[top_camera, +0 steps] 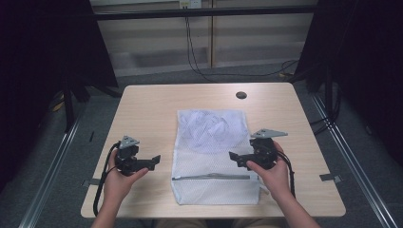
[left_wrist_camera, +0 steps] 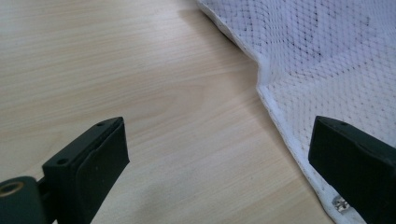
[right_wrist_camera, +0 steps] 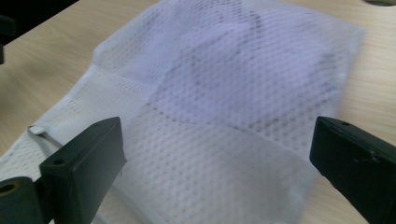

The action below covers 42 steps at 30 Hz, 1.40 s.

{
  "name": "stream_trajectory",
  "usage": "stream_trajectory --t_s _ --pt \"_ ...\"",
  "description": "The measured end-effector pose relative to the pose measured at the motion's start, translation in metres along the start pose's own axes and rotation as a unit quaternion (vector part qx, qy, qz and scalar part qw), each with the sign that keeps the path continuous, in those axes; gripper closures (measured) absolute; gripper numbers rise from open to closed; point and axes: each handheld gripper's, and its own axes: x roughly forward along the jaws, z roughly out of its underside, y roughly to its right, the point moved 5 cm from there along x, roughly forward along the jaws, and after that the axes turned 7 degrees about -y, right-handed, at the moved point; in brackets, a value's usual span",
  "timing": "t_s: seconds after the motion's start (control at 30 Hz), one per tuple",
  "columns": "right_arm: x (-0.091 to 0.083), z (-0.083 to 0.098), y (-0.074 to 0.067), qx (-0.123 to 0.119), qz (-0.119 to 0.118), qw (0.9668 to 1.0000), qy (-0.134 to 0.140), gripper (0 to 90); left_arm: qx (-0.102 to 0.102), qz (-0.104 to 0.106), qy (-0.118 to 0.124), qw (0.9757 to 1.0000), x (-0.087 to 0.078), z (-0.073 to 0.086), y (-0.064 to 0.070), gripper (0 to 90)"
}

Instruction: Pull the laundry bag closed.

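Mesh bag (top_camera: 212,156): a white net laundry bag is lying flat on the middle of the table, its near edge close to the table's near edge, its far end reaching toward the centre.
Bag's look: the weave is showing small regular holes; a pale, crumpled cloth (top_camera: 209,130) is showing through the far half as a bluish-white bulge.
Zip (top_camera: 211,177): a thin grey line is running left to right across the near part of the bag — its small metal pull (left_wrist_camera: 341,203) is sitting at the left hem.
Left gripper (top_camera: 151,161): it is hovering over bare wood just left of the bag, jaws spread wide and pinching nothing.
Right gripper (top_camera: 235,158): it is hanging at the bag's right edge, pointing left over the mesh — jaws likewise spread, with nothing between them.
Table (top_camera: 147,109): light wood is showing all round the bag; a dark round hole (top_camera: 241,95) is sitting near the far edge.
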Motion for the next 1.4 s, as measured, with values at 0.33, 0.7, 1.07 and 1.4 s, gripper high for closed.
stream_trajectory --t_s 0.33,0.7,1.07,1.4 --pt "0.019 -0.009 -0.030 0.002 -0.047 0.9989 -0.003 2.7 -0.002 0.007 -0.004 1.0000 -0.004 0.004 0.001 4.8" --pt "0.037 -0.007 -0.059 0.019 -0.086 0.9958 -0.026 14.7 0.002 0.011 -0.003 0.9999 -0.006 0.004 0.004 5.2" --pt "0.057 -0.007 -0.083 0.023 -0.113 0.9921 -0.050 23.7 0.006 0.016 -0.003 0.9998 -0.004 0.002 0.005 5.2" --pt "0.063 -0.005 -0.092 0.053 -0.136 0.9867 -0.071 37.0 0.008 0.018 -0.002 0.9998 -0.006 0.000 0.006 5.2"
